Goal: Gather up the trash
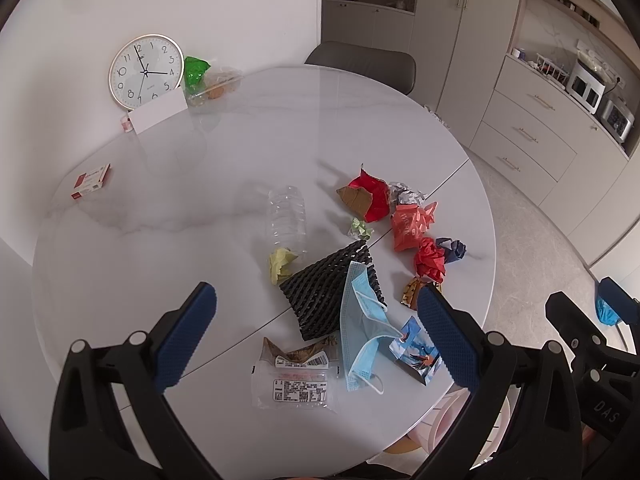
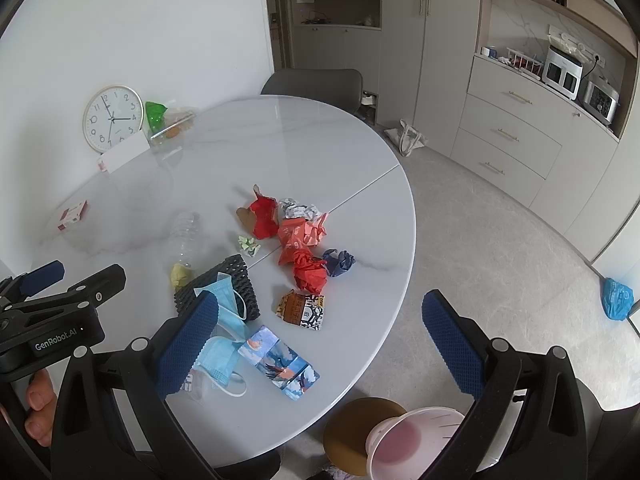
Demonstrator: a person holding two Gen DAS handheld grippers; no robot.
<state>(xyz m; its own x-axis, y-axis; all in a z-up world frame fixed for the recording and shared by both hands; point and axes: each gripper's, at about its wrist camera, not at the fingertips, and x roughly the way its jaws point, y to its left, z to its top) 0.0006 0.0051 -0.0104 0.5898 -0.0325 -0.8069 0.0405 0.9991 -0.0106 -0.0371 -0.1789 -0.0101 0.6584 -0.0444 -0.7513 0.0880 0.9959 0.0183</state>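
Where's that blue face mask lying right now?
The blue face mask lies near the table's front edge, draped over the black foam net, with the picture-printed box just to its right.

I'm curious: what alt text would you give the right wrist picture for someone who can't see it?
An open right gripper hovers over a round white table strewn with trash: crumpled red paper, a blue face mask, a clear plastic bottle and a black foam net. A pink bin stands on the floor below the table's edge.

Crumpled papers (image 1: 430,262), a blue mask (image 1: 362,320) and a clear bottle (image 1: 287,218) lie scattered on the table (image 1: 180,184).
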